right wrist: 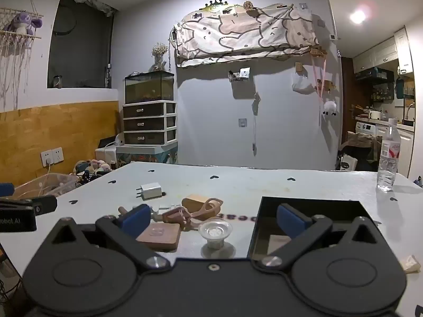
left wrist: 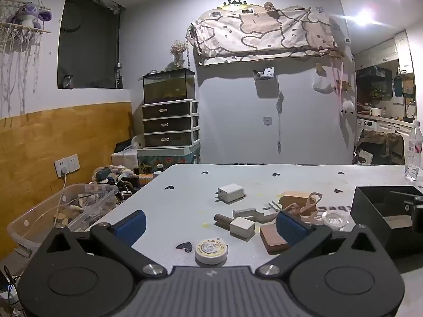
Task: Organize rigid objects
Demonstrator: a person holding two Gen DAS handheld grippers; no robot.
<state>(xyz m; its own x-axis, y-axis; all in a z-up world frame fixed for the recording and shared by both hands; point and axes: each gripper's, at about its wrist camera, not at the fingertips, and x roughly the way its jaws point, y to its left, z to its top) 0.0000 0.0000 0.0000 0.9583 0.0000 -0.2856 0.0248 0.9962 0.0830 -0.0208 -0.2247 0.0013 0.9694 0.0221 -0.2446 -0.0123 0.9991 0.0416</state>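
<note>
Both tongs, L & R, spread wide, empty, above counter; black box at R.

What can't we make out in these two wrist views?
- Black open-top box floor: right wrist view, near part hidden by the right gripper.
- Brown flat wooden block: left wrist view, partly behind the left gripper's blue pad.
- Round white tin's label: too small.
</note>
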